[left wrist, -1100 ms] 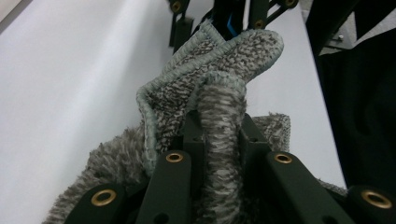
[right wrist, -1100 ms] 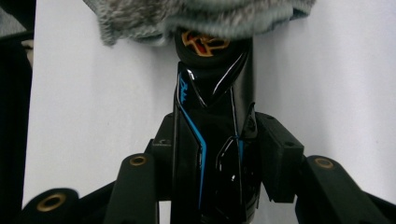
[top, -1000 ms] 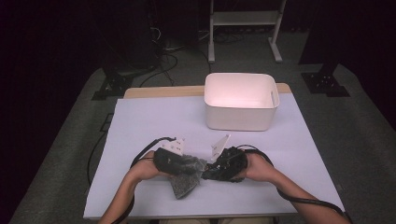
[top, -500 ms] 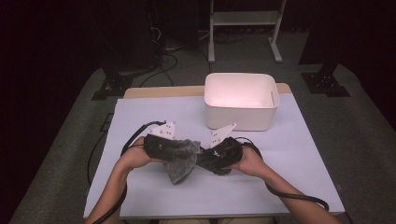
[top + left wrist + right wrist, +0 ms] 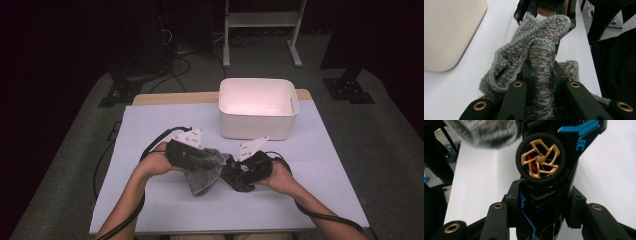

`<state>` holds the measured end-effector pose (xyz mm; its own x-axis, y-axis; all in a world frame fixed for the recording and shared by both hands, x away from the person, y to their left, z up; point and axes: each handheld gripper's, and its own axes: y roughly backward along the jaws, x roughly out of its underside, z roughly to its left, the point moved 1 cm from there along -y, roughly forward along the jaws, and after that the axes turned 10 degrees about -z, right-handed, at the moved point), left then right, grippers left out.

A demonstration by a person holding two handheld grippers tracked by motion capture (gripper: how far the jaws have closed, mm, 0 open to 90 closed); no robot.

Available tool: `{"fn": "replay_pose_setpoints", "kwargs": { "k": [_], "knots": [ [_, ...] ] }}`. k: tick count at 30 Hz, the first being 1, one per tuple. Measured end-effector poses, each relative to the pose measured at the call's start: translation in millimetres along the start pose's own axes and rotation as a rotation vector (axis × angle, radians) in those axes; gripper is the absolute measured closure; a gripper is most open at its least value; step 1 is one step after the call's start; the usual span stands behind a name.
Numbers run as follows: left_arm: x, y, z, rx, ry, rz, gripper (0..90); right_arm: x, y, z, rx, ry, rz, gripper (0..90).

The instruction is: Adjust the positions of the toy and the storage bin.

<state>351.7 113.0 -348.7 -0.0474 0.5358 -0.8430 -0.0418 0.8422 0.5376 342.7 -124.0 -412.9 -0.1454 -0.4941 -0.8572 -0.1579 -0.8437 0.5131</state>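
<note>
**Grey cloth and black toy car held between two grippers, in front of the white bin**

The grey knitted cloth (image 5: 536, 50) hangs above the table (image 5: 150, 125), well in front of the white bin (image 5: 258, 107) and slightly to its left in the high view. In the left gripper view, a fold of the cloth runs up between the fingers (image 5: 517, 96) of the left gripper (image 5: 192, 156), which are closed tightly on it; the rest of the cloth bunches upward, its bound edge curling over, and its far end meets the other gripper.

The right gripper (image 5: 248, 172), just right of the cloth and nearer the bin's front right corner, has its fingers (image 5: 496, 220) set at a middling width and clamped on a black toy car (image 5: 544, 195) with blue markings. One wheel of the car, with a gold spoked hub, faces the camera in the right gripper view; a blurred part of the cloth lies beyond the car, at the top left there.

Both hands meet close together, the left hand (image 5: 157, 162) and right hand (image 5: 280, 175) entering from the near edge of the table. Cables trail back from each gripper. The bin stands upright at the far side of the table.
</note>
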Motion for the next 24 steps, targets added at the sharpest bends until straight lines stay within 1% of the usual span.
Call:
{"fn": "replay_pose_setpoints", "kwargs": {
  "k": [2,6,12,16,18,21,24],
  "knots": [
    [2.6,-0.4,-0.4,0.005,0.002,0.012,78.3,5.4,6.9,-0.4,0.009,-0.014,-0.016,55.3],
    [5.7,-3.3,0.1,0.007,0.010,0.010,78.3,11.2,15.6,-0.9,0.017,-0.032,-0.035,55.2],
    [5.7,-8.9,0.7,0.021,0.005,0.011,78.3,13.0,21.8,1.6,0.026,-0.020,-0.029,55.2],
    [7.1,-17.0,0.4,0.039,0.012,0.013,78.3,11.9,20.4,3.5,0.026,-0.010,-0.028,55.3],
    [6.6,-18.7,0.3,0.043,0.016,0.003,78.3,10.9,19.1,4.9,0.027,0.002,-0.026,55.3],
    [2.6,-15.3,1.2,0.044,0.005,0.000,78.3,7.7,15.9,6.4,0.012,0.007,-0.038,55.4],
    [-2.9,-4.7,2.1,0.020,-0.007,-0.007,78.3,0.6,12.4,4.1,0.010,0.009,-0.069,55.4]
  ]
}}
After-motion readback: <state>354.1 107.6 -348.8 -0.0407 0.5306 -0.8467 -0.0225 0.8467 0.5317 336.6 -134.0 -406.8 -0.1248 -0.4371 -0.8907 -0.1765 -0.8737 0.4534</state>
